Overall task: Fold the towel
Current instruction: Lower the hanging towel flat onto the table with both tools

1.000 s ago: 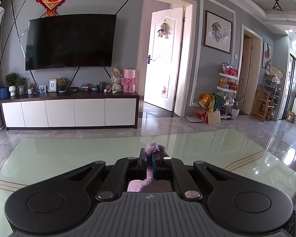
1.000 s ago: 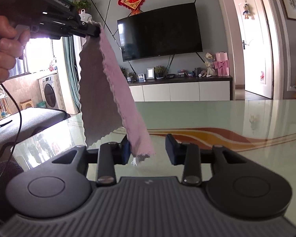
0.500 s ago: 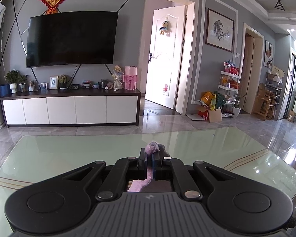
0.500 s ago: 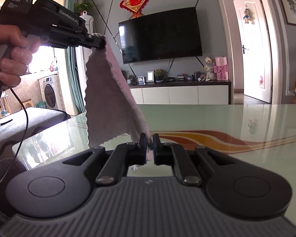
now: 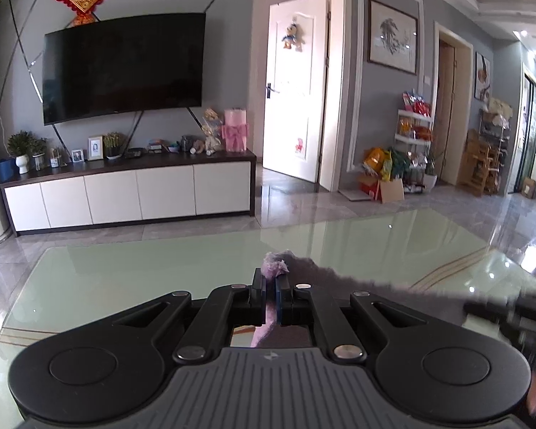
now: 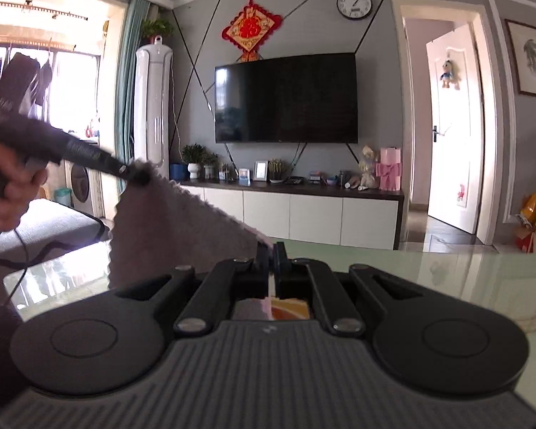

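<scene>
Early stage, no fold made yet. Towel (image 6: 182, 236) is up in the air above the glass worktop (image 6: 464, 268), stretched betw. both tools. Left hand-held gripper (image 5: 271, 282) is clamped on one corner, right hand-held gripper (image 6: 272, 250) is pinched on another. Held top edge runs roughly level from one to the other; rest hangs down. Left to do: lay flat, fold over.

Both views taken from close behind each gripper's own fingers, low over the glass tabletop (image 5: 125, 279), facing the television (image 5: 123, 68) wall across its far edge. Right view aimed further left, catching the left gripper (image 6: 139, 176) above the left edge. Shared: television, white cabinet (image 6: 300, 214), door (image 6: 453, 125), towel (image 6: 182, 236).
</scene>
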{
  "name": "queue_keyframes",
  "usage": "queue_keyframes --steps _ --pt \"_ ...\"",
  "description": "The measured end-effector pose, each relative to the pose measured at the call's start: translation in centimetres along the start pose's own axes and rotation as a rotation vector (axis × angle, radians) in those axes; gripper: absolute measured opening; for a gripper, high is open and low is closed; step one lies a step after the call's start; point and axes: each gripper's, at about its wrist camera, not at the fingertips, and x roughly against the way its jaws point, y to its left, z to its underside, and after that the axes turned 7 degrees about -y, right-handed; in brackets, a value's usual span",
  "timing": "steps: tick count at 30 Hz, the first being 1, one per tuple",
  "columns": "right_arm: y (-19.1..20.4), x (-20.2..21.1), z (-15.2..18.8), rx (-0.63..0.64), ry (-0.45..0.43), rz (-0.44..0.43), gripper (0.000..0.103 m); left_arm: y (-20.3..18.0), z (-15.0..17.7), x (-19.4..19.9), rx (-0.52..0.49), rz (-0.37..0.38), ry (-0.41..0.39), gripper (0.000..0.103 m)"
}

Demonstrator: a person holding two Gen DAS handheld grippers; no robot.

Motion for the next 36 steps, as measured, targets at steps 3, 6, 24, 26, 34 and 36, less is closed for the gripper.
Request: queue_keyframes --steps 3,6,24,26,34,36 --pt "-2.0 -3.8 -0.3 0.006 0.059 0.002 0.003 1.2 0.8 -3.0 0.033 0.009 0.042 0.005" --pt "-3.9 -7.8 -1.6 0.014 0.094 0.016 0.003 2.5 0.6 -6.7 0.066 0.030 0.051 0.005" --pt "-1.3 -5.5 12.9 0.034 0.495 -0.018 0.003 3.5 15.9 -9.6 0.128 0.115 0.313 0.005" --pt "-1.0 -5.0 13.2 0.031 0.502 -0.019 0.003 3.4 17.2 -9.2 0.130 0.124 0.330 0.006" --pt "-0.7 -3.2 11.7 0.015 0.474 -0.023 0.003 3.7 16.0 -7.7 0.114 0.158 0.350 0.007" --pt "-0.4 -2.8 11.6 0.017 0.478 -0.030 0.003 3.8 15.9 -7.0 0.109 0.183 0.372 0.012"
